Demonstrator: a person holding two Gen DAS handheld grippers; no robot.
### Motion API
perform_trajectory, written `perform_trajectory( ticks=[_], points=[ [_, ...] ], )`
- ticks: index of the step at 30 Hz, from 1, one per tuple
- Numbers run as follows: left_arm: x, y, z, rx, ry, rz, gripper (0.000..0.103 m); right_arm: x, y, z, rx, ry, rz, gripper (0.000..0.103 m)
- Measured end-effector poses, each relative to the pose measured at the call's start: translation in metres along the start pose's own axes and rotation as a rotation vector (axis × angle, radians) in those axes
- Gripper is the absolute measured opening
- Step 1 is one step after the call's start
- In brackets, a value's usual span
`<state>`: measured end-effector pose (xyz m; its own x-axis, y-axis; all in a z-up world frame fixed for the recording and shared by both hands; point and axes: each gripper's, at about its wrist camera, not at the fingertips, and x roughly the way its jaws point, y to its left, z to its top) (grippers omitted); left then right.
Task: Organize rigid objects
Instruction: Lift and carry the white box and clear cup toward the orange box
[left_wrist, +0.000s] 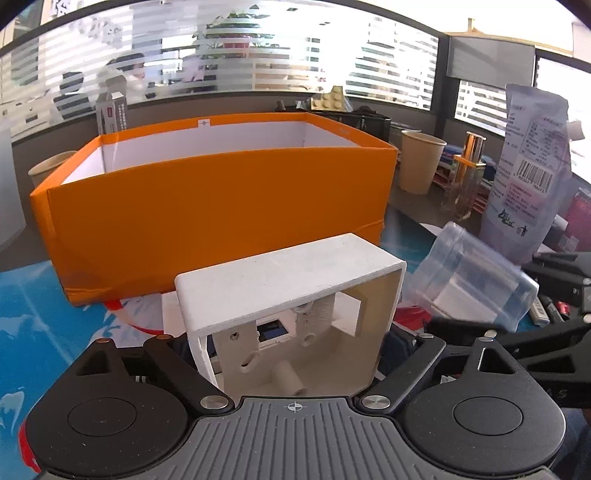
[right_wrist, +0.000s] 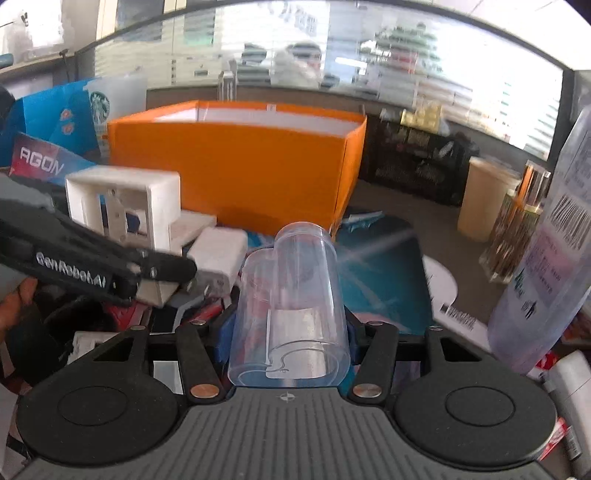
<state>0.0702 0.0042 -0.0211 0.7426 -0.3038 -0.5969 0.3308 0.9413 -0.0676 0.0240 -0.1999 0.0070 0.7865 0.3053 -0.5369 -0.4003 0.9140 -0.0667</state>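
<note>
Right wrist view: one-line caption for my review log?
Right gripper holds a clear plastic jar before the orange box; left gripper grips a white housing.

Beige paper cup (left_wrist: 421, 162), barcoded refill pouch (left_wrist: 524, 173), Starbucks cup (right_wrist: 110, 105), striped frosted glass partition (left_wrist: 295, 55)

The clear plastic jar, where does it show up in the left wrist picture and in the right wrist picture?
Left wrist: the clear plastic jar lies tilted at right, beside the white housing.
Right wrist: the jar fills the lower centre, between the right gripper fingers.
Shared landmark: the orange box stands behind it in both.
</note>
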Motion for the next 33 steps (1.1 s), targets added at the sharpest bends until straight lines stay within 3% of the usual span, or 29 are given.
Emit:
perform_trajectory(
  ticks=[33],
  points=[
    [-0.06, 0.05, 0.028, -0.106, -0.14, 0.086, 0.091, -0.019, 0.033, 0.049, -0.071, -0.125, 0.008, 0.051]
  ],
)
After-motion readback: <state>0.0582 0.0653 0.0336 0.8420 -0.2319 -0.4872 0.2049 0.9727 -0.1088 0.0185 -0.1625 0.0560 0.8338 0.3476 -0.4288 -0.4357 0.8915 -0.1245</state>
